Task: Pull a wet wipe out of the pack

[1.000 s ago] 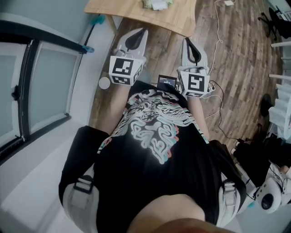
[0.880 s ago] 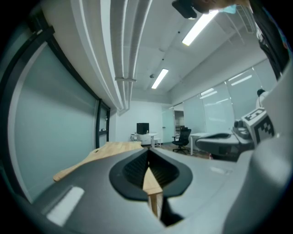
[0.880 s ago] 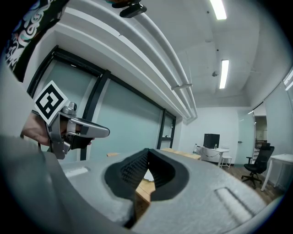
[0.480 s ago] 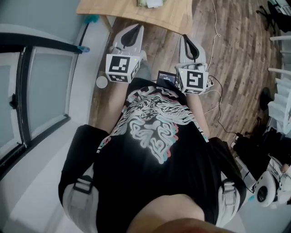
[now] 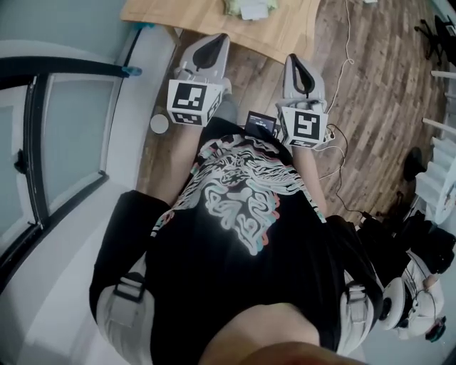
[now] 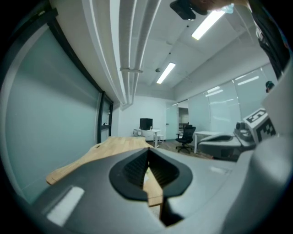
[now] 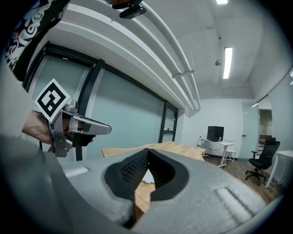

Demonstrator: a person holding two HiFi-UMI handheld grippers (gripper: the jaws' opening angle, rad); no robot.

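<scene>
The wet wipe pack (image 5: 249,7), pale green and white, lies on the wooden table (image 5: 185,14) at the top edge of the head view. Both grippers are held out level in front of the person, short of the table's near edge. My left gripper (image 5: 216,38) is shut with nothing between its jaws, and its view (image 6: 147,150) looks along the tabletop (image 6: 105,148). My right gripper (image 5: 293,59) is also shut and empty (image 7: 147,150). A small white patch of the pack (image 7: 147,176) shows through the right jaws' gap.
A glass partition with a dark frame (image 5: 43,142) runs along the left. Cables (image 5: 345,57) trail over the wood floor on the right. A small white round object (image 5: 160,123) sits on the floor. A small screen device (image 5: 261,122) hangs at the person's chest. Desks and an office chair (image 6: 185,137) stand far off.
Both grippers have moved forward together toward the table's near edge and sunk slightly. Their jaws have stayed shut.
</scene>
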